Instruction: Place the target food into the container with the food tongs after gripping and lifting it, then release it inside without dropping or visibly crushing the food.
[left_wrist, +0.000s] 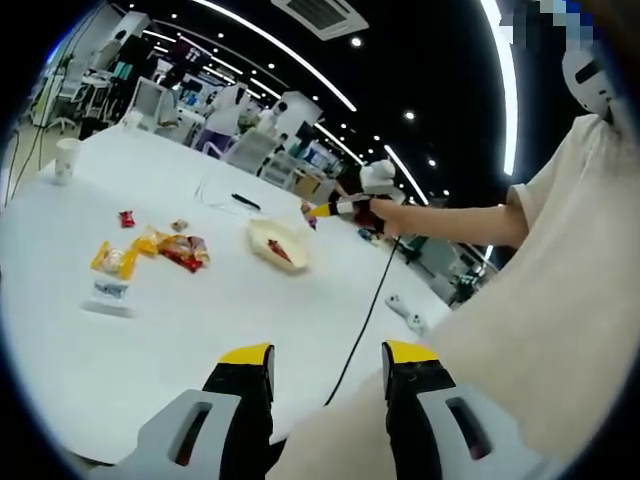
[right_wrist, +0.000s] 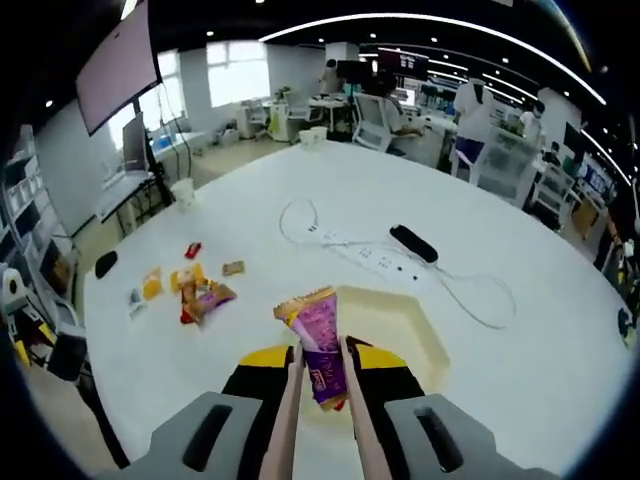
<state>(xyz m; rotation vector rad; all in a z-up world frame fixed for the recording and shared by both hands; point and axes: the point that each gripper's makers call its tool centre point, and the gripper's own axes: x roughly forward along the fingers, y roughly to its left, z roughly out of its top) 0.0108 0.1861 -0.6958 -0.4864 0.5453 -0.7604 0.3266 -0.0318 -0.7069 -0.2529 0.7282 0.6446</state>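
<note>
Hidden and unclear items: in the right gripper view, the tips of the food tongs (right_wrist: 322, 375) lie behind the purple snack packet (right_wrist: 318, 340), so the exact grip point cannot be seen. Print on the packet is too small to read. The near edge of the container (right_wrist: 425, 335) is covered by the packet and the jaws. In the left gripper view, the right gripper (left_wrist: 350, 209) appears small and far off at the end of the person's outstretched arm (left_wrist: 455, 222); its jaw setting cannot be read there.

Right gripper (right_wrist: 322, 362): the jaws are closed against the two tong arms, and the tongs pinch the packet. The packet stands upright, lifted, above the near part of the shallow cream container on the white table (right_wrist: 520, 260).

Left gripper (left_wrist: 328, 362): the jaws stand wide apart with nothing between them. It hangs over the table edge, well apart from the container (left_wrist: 275, 243).

View differences: the right gripper view shows a white power strip (right_wrist: 365, 253), a black remote-like object (right_wrist: 413, 243) and a looped cable. Both views show the loose pile of snack packets (left_wrist: 160, 249) (right_wrist: 195, 290) lying beside the container, and a paper cup (left_wrist: 66, 158) (right_wrist: 183, 192) near the table edge. The left gripper view shows one red item (left_wrist: 279, 251) inside the container.
</note>
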